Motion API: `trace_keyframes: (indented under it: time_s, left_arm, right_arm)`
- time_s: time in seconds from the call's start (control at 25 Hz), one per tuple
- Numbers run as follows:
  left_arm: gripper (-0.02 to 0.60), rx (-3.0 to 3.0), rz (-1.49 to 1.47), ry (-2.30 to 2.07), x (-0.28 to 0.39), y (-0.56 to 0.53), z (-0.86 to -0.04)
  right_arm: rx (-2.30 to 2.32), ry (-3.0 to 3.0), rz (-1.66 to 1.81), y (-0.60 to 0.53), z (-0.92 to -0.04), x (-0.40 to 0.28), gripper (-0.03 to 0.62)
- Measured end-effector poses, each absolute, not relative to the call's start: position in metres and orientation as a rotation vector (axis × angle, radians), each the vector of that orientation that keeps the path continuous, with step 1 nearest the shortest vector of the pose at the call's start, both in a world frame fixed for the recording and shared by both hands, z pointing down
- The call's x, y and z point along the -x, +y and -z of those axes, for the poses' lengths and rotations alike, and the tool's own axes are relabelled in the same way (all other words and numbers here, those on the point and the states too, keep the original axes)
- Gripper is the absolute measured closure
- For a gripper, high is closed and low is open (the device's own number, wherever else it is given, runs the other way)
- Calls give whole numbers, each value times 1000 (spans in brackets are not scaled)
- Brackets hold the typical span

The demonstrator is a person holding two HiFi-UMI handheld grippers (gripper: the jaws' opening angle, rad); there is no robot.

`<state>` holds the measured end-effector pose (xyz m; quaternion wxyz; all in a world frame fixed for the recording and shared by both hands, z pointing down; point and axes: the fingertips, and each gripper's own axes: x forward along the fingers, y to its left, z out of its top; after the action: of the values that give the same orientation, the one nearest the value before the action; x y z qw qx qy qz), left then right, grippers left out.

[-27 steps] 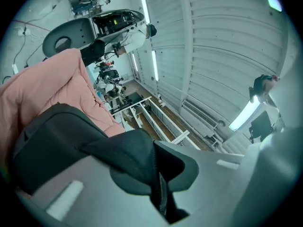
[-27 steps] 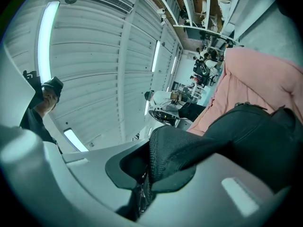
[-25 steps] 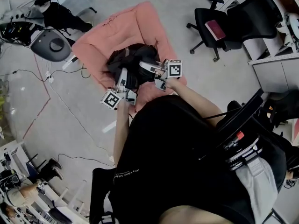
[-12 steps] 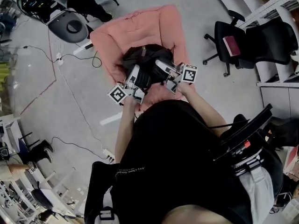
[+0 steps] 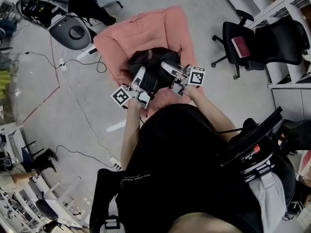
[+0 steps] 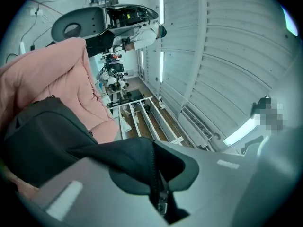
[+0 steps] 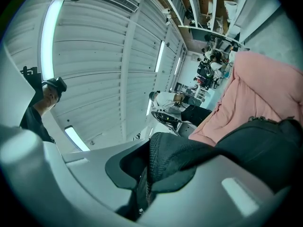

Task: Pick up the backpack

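Head view: the black backpack (image 5: 151, 62) lies on a pink beanbag (image 5: 146, 30) on the concrete floor (image 5: 82, 120). Its contents cannot be seen. The left tongs (image 5: 141, 76) and right tongs (image 5: 167, 67) both meet its near side. At right, an office chair (image 5: 228, 33) carries a red book (image 5: 240, 46).

Left gripper view: the tongs are narrow, clamped on a fold of backpack fabric beside a zipper.

Right gripper view: the tongs are narrow, clamped on a mesh-textured fold of the backpack, with the beanbag behind.

The grey floor (image 5: 82, 125) carries a pink cushion (image 5: 141, 33); a cable (image 5: 100, 64) lies left of it, an office chair (image 5: 231, 35) right.
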<state>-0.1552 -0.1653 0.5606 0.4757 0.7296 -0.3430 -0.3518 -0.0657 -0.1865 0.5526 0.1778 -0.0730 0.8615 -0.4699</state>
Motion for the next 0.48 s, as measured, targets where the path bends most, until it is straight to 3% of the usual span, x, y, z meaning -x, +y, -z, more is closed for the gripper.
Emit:
trace_keyframes:
  time_s: [0.48]
  left_arm:
    - [563,-1892,839,-838,164,-186,-507]
  right_arm:
    - [123,2506,1206,-205,-501,79,549]
